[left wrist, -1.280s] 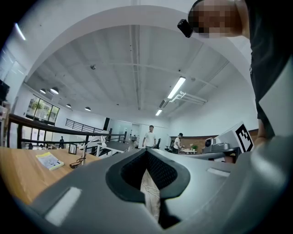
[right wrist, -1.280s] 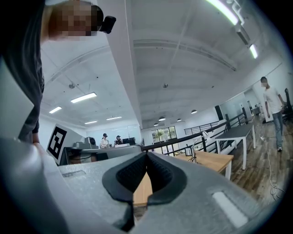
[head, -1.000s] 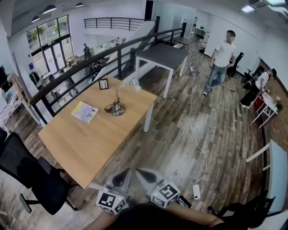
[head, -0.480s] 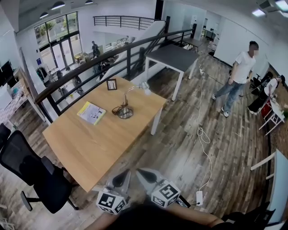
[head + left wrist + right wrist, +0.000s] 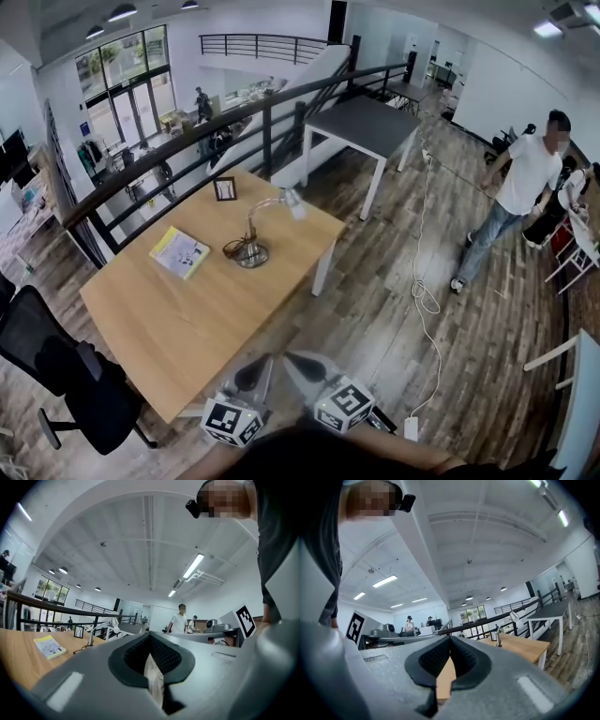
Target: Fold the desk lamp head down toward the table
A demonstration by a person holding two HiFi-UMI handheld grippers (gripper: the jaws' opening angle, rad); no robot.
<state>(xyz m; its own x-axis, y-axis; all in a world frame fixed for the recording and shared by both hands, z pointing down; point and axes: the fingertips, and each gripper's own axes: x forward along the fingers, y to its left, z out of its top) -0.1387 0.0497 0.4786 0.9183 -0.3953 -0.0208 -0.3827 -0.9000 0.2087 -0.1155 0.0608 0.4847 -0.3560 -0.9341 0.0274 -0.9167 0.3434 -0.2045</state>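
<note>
The desk lamp (image 5: 249, 238) stands on the wooden table (image 5: 169, 309), far ahead of both grippers. Its round base has a cord coiled round it, its thin neck arcs up, and its white head (image 5: 293, 202) is raised toward the table's right edge. My left gripper (image 5: 254, 374) and right gripper (image 5: 303, 367) are held side by side low in the head view, off the table's near corner. Both are shut with nothing in them. The lamp (image 5: 101, 631) looks small in the left gripper view, left of the shut jaws. The right gripper view has the lamp (image 5: 506, 626) to the right.
A yellow booklet (image 5: 178, 252) and a small picture frame (image 5: 225, 188) lie on the table. A black office chair (image 5: 66, 375) stands at its left. Behind are a railing (image 5: 187, 127) and a grey table (image 5: 370, 127). A person (image 5: 520, 197) walks at right; a cable (image 5: 422, 281) crosses the floor.
The table and lamp have shifted in view as I move across the room. The person at right has walked farther right and nearer. Both grippers stay shut and side by side.
</note>
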